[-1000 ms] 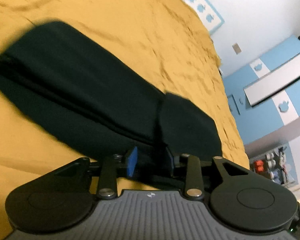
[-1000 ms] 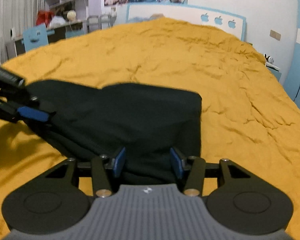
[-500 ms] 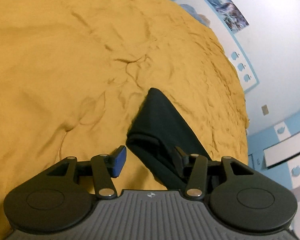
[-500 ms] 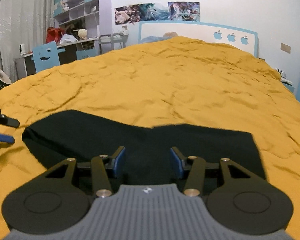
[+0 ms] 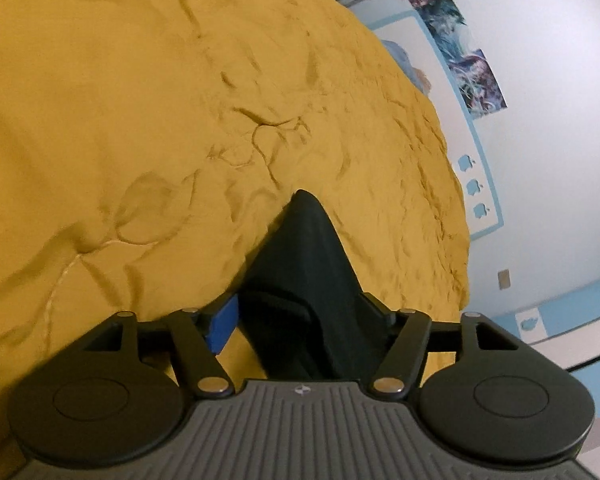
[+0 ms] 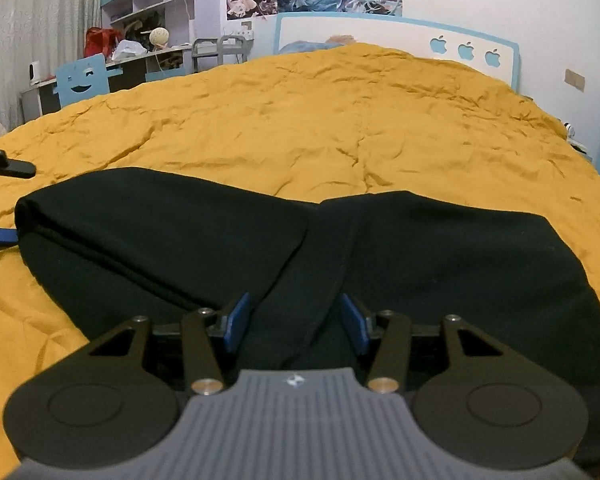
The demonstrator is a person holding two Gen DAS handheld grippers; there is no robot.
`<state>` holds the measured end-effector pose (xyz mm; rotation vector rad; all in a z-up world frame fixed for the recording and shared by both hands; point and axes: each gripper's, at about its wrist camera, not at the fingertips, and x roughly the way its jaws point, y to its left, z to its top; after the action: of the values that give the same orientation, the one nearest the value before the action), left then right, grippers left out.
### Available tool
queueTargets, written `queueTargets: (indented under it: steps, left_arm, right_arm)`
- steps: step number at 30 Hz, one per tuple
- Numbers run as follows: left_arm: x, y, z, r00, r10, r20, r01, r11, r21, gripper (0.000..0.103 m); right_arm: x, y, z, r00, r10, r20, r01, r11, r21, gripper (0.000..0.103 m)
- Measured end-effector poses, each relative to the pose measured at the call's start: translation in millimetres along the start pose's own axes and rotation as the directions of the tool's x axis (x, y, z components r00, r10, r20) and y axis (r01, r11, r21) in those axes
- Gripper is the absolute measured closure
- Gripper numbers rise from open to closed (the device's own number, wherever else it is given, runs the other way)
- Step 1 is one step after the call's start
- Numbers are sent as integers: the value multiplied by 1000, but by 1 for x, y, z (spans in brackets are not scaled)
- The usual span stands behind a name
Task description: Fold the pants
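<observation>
The black pants (image 6: 420, 248) lie folded in layers on the yellow bedspread (image 6: 340, 120). In the right wrist view my right gripper (image 6: 296, 320) is open, its blue pads either side of a fold line, just above the cloth. In the left wrist view my left gripper (image 5: 300, 316) is open at the left end of the pants (image 5: 308, 264), whose end lies between the fingers. The left gripper's fingertips (image 6: 4, 236) show at the far left edge of the right wrist view beside the pants' end.
A white and blue headboard (image 6: 380, 32) stands at the far end of the bed. A desk with a blue chair (image 6: 82, 80) and shelves stands at the back left. Blue cabinets (image 5: 560, 312) line the right wall.
My left gripper opened, letting go of the pants, and swung round to their left end. My right gripper dropped lower and closer to the cloth, staying open.
</observation>
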<state>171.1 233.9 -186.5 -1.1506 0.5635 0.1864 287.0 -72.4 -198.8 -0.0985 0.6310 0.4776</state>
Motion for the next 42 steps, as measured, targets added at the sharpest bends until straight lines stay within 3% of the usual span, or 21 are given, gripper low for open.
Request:
queueTargets:
  steps: [3,9,12,14,17,19,20,21,22,27,29,31,34,38,42]
  left_arm:
    - [5,3,0,999,49,3,-49,998,-49,32]
    - [-12,3,-16,995,83,57,-77,992,-97,35]
    - [-2,0,-17,990,120,74,-113,988,-101,30]
    - [8,0,-15,990,106,90,-96,990,-108,24]
    - [22,3,-12,989,104,110,-87,986,-144,24]
    - [25,0,-11,988,100,119,-81,985,-153,34]
    - [24,-4,-12,987,107,120,-91,987,-136,40]
    - [23,-9,-13,987,106,120,-93,990,-104,66]
    - [23,-14,-15,990,91,111,-84,994,-68,80]
    - [20,-21,-21,987,96,130,-91,995,-42,83]
    - [19,-27,-22,986,94,135,-91,996,-24,84]
    - [17,-35,-22,986,84,143,-86,996,9,84]
    - [13,-52,-25,985,66,161,-79,994,78,84]
    - [12,-81,-34,982,63,178,-93,982,167,84]
    - [13,-118,-53,982,32,186,-83,958,275,84]
  right_arm:
    - [0,-4,-3,1000,4,5,-4,1000,3,55]
    - [1,-7,-6,1000,27,14,-27,1000,14,49]
    - [0,-6,-7,999,28,17,-28,1000,13,49]
    - [1,-7,-7,999,32,18,-33,999,17,49]
    - [1,-8,-8,999,37,20,-37,999,22,49]
    - [1,-9,-8,999,38,21,-39,999,23,48]
    - [1,-9,-8,999,37,19,-38,999,23,48]
    - [1,-8,-8,999,33,15,-34,999,18,48]
    - [2,-6,-8,1000,26,8,-26,1000,6,48]
    - [6,7,-9,1000,-6,-5,5,997,-73,46]
    - [5,-2,-2,999,43,-32,-44,998,-35,46]
    - [-2,-19,12,988,143,-56,-141,989,38,45]
    - [-20,-44,28,974,221,-40,-216,971,106,46]
    - [-46,-82,46,980,197,22,-199,971,131,45]
    - [-56,-114,47,994,102,48,-106,989,102,44]
